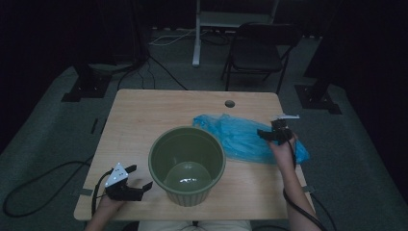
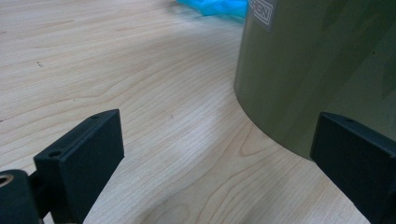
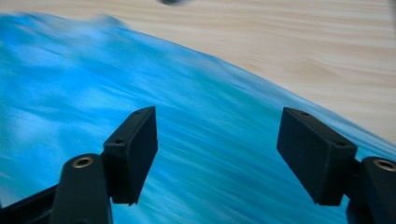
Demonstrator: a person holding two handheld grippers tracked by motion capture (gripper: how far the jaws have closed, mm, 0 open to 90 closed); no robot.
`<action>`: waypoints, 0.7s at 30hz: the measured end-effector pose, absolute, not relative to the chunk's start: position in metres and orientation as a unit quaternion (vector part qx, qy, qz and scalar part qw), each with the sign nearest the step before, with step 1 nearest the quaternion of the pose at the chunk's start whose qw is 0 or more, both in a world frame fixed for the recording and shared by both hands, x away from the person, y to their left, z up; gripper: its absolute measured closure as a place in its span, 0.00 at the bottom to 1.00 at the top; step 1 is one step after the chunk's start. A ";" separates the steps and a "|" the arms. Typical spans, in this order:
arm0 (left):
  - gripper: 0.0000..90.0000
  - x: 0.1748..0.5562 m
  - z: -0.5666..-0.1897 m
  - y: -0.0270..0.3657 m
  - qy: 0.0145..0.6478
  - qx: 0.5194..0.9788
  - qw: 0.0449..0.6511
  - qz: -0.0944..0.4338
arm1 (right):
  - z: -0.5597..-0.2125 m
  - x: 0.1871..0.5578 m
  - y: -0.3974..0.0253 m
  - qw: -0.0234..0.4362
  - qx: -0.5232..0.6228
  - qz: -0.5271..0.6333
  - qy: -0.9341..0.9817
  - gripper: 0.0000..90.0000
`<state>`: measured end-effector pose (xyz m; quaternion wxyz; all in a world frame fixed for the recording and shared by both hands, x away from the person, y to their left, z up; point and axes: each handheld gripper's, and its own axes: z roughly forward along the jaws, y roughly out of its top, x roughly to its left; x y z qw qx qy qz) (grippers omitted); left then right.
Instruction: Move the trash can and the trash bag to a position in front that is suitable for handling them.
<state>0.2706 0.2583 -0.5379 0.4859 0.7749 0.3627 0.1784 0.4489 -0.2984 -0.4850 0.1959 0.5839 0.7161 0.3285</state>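
One wooden table (image 1: 144,115), dim room. On it: one olive-green plastic bin (image 1: 186,163), upright and empty, near the front edge at centre; one crumpled blue plastic bag (image 1: 240,137), lying flat just right of and behind the bin, its left end close to the bin's rim, whether touching I cannot tell.

Right gripper (image 1: 267,135) is over the right part of the bag, pointing left. Jaws stand wide apart, nothing between them; in the right gripper view the blue film (image 3: 187,140) spreads beneath both jaws, blurred, so contact with it cannot be judged.

Left gripper (image 1: 140,179) sits low at the near left, just beside the bin's wall. Jaws apart and empty. In the left gripper view the bin's side (image 2: 317,70) stands close by the right-hand jaw, not gripped.

Step in hand, by my reading: reaching for the bag, likely to line the bin with it. Grasp not yet made.

Next move calls for the right jaws to drop onto a fold of film and pinch it, thin and slippery stuff, then lift toward the bin mouth. Left gripper is placed to steady the bin or take the bag's other edge.

Count: table one, bin one, bag one, grippers two.
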 end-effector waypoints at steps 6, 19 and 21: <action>0.04 0.270 -0.539 0.258 0.364 0.775 0.485 0.176 | -0.490 0.438 -0.352 0.227 0.623 0.285 0.693 0.33; 0.04 0.271 -0.540 0.255 0.360 0.777 0.486 0.173 | -0.519 0.426 -0.396 0.183 0.656 0.231 0.695 0.51; 0.04 0.271 -0.539 0.254 0.359 0.778 0.486 0.173 | -0.521 0.423 -0.390 0.188 0.647 0.209 0.709 0.87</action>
